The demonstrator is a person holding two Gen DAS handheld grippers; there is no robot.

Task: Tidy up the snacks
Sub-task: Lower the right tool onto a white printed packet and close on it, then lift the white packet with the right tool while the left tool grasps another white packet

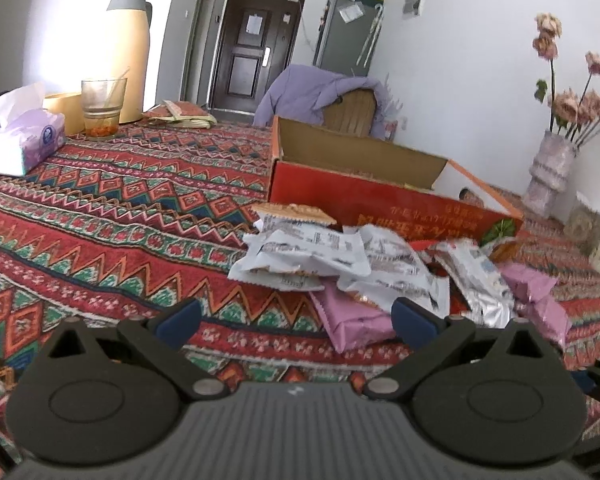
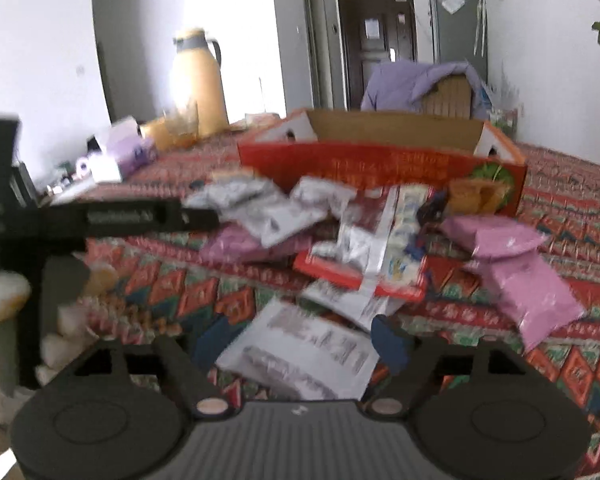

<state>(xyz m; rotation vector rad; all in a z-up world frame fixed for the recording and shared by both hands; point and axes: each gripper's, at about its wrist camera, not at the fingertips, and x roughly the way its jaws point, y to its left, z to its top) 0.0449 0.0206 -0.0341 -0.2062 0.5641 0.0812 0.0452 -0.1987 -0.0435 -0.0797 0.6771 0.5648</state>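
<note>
Right wrist view shows my right claw (image 2: 296, 344) apart around a white packet (image 2: 300, 354), light, crinkly and slippery, so I would pinch its sealed edge; left claw (image 1: 296, 316) is apart, empty.

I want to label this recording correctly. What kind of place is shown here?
Probably a room in a small home. A table with a patterned cloth holds a thermos jug, a tissue pack and a vase of flowers; a refrigerator stands near the entrance door.

Wide-spread right claw (image 2: 296, 344) around a white snack packet (image 2: 300, 356), red box (image 2: 380, 168) beyond.
</note>
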